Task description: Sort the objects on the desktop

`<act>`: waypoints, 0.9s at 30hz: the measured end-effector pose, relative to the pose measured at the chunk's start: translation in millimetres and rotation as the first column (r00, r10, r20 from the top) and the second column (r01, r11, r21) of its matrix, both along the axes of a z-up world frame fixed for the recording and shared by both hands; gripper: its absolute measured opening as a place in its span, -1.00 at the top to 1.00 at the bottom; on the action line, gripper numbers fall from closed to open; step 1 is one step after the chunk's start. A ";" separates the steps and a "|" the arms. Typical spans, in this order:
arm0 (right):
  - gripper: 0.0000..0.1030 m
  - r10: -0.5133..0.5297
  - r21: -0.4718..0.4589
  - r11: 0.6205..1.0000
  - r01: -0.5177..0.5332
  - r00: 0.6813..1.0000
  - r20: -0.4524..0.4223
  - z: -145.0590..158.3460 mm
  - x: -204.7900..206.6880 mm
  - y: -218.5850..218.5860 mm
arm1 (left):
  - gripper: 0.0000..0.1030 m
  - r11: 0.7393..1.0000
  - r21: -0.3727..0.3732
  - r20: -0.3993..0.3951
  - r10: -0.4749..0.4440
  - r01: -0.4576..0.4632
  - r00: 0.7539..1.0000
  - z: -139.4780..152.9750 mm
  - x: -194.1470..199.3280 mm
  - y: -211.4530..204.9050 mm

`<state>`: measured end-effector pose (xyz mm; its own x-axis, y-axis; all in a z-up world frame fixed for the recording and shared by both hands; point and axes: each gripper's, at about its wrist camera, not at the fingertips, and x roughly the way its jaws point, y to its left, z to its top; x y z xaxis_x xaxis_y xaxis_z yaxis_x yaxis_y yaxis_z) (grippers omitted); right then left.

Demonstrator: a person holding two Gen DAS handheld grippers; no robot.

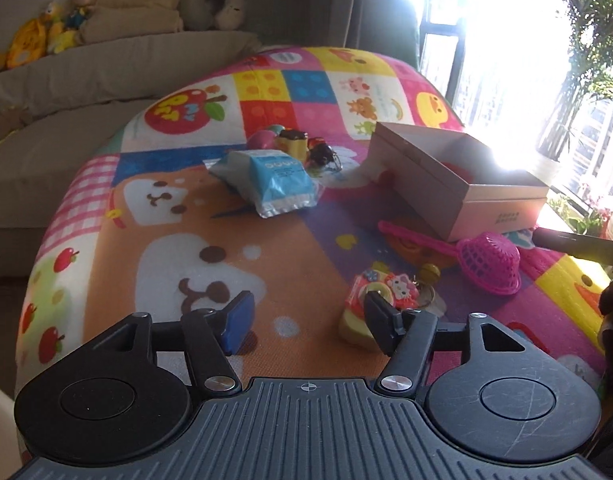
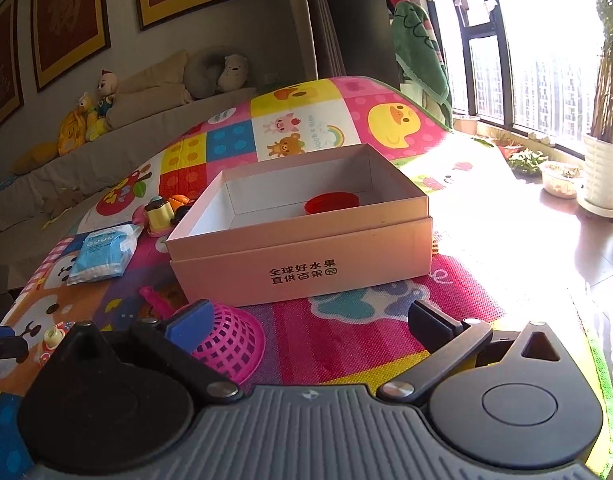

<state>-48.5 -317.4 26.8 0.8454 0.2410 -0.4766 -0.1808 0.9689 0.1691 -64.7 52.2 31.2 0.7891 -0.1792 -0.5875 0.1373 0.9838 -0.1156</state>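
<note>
Toys lie spread over a bright cartoon play mat (image 1: 234, 264), and an open pink cardboard box (image 2: 306, 256) sits on it, likely as the place to sort them into. One red round thing (image 2: 332, 202) already lies in the box, near its far wall. The left gripper (image 1: 306, 320) hangs low over the mat with its jaws spread wide and nothing between them. Its right finger is just in front of a Hello Kitty toy (image 1: 386, 292), so that toy may be the next pick. The right gripper (image 2: 310, 320) is released too and holds nothing. It sits in front of the box, with a pink mesh scoop (image 2: 230, 340) just behind its left finger, close enough to grab. Farther back on the mat are a blue and white packet (image 1: 270, 180) and a little pile of small toys (image 1: 294, 142), beside the box and well apart from both grippers. They wait there, not yet sorted.
</note>
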 end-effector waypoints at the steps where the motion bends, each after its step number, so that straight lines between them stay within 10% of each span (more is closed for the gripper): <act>1: -1.00 0.005 -0.003 1.000 -0.005 1.000 0.001 0.1 -0.3 0.3 | -0.50 1.000 -0.010 -0.001 -0.005 0.005 1.000 -0.2 1.5 -2.5; 9: -1.00 0.275 -0.114 0.954 -0.276 0.961 -0.028 13.3 2.6 41.5 | -0.67 0.991 0.088 -0.043 -0.094 0.098 0.995 -19.7 7.1 -45.0; 16: -1.00 0.374 -0.217 0.894 -0.392 0.920 -0.120 3.4 28.8 84.1 | -0.75 0.961 0.251 -0.015 0.120 -0.113 0.993 -21.7 13.7 -12.8; 21: -0.85 0.389 -0.161 0.895 -0.416 0.905 -0.174 -1.5 33.9 85.9 | -0.85 1.000 -0.020 -0.060 -0.021 0.019 0.998 -10.8 14.6 2.9; 27: -0.48 0.394 -0.193 0.883 -0.429 0.899 -0.192 -1.0 18.5 87.4 | -0.81 0.999 -0.011 -0.073 0.042 -0.043 0.996 -13.4 44.9 -32.1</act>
<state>-30.0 -230.0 25.8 0.6117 0.4241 -0.6677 -0.5620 0.8271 0.0105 -19.8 20.1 17.8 0.7512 -0.1541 -0.6419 0.0864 0.9870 -0.1359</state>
